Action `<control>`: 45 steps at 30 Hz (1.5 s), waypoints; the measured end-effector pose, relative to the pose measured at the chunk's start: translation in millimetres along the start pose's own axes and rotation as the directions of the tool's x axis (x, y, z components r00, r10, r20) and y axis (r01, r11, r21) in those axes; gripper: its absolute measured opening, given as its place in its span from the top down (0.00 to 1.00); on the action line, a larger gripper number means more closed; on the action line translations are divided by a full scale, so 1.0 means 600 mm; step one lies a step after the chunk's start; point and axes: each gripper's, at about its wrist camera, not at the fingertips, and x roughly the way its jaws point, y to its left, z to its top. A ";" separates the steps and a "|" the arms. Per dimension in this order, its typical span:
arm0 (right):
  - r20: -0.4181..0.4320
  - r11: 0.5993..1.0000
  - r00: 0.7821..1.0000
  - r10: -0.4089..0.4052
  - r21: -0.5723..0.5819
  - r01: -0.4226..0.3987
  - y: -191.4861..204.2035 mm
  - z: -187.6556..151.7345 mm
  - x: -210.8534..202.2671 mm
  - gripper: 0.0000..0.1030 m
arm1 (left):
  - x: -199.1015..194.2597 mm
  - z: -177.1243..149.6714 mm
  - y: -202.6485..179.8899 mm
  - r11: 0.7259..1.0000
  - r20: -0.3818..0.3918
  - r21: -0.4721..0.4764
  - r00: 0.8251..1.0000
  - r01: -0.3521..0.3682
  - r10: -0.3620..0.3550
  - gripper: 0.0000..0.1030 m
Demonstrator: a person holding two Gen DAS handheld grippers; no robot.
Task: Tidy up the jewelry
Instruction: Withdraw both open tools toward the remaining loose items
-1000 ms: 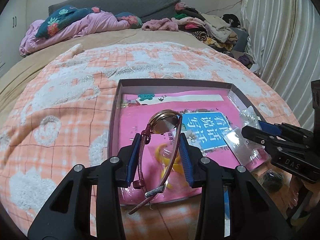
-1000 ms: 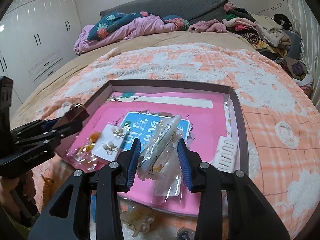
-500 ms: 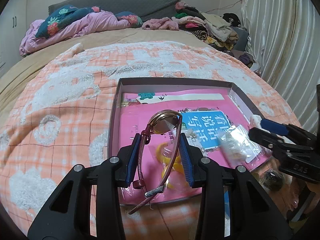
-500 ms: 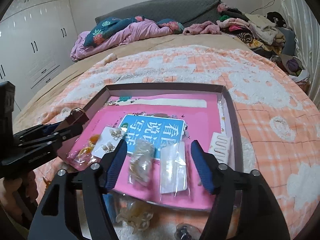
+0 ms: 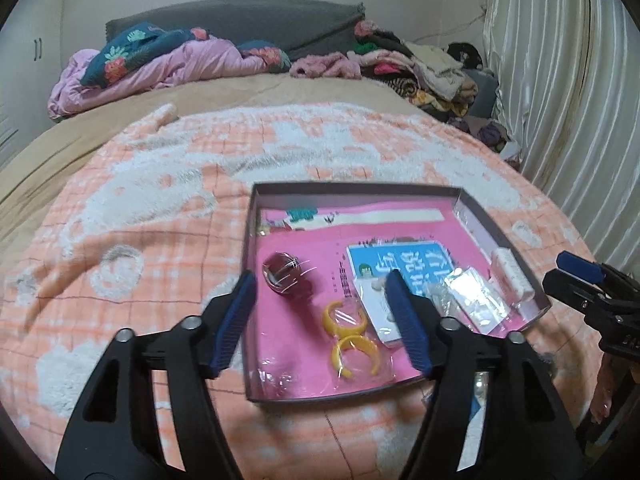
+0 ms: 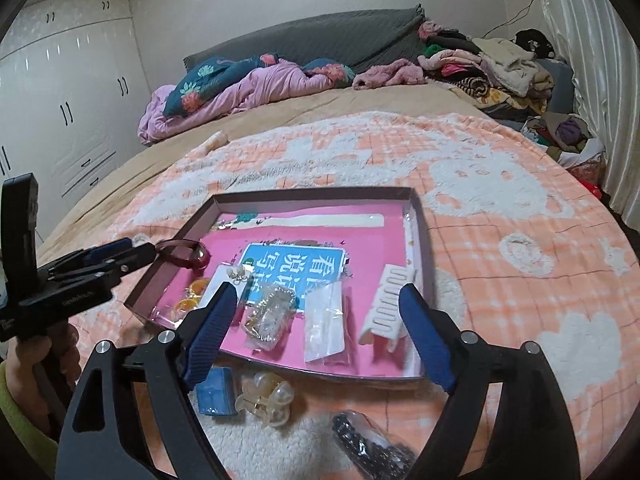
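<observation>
A shallow box [image 5: 356, 189] [image 6: 312, 193] with a pink lining lies on the bed. A dark red watch [image 5: 282, 271] [image 6: 185, 253] lies inside near its left wall. My left gripper [image 5: 320, 312] [image 6: 120, 256] is open and empty above the box's near left part. My right gripper [image 6: 316, 334] [image 5: 576, 276] is open and empty over the box's near edge. In the box lie yellow rings in plastic [image 5: 350, 336], an earring card [image 5: 380, 308], two clear bags [image 6: 270, 316] [image 6: 325, 326] and a white clip [image 6: 386, 308].
On the orange and white blanket [image 6: 500, 208] in front of the box lie a blue block [image 6: 216, 394], a clear hair claw [image 6: 266, 398] and a bag of dark beads [image 6: 372, 446]. Bedding [image 5: 160, 64] and clothes [image 5: 420, 68] pile up at the bed's far end.
My left gripper opened and let go of the watch, which now lies in the box. My right gripper let go of the clear bags a moment earlier and drew back.
</observation>
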 end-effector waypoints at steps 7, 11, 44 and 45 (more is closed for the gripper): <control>0.037 1.000 0.999 0.004 -0.017 -0.003 0.008 0.006 -0.040 0.19 | -0.062 0.011 0.011 0.999 0.077 -0.026 0.996 -0.033 0.035 0.10; 0.061 0.999 0.998 0.007 -0.036 -0.005 0.017 0.009 -0.067 0.19 | -0.095 0.013 0.015 0.998 0.114 -0.043 0.992 -0.040 0.044 0.09; 0.132 0.993 0.989 0.065 -0.104 -0.051 0.026 -0.007 -0.192 0.18 | -0.213 -0.037 -0.029 0.995 0.115 -0.051 0.990 -0.082 0.087 0.09; 0.131 0.993 0.989 0.069 -0.106 -0.055 0.027 -0.009 -0.194 0.18 | -0.214 -0.039 -0.029 0.995 0.114 -0.050 0.989 -0.084 0.090 0.09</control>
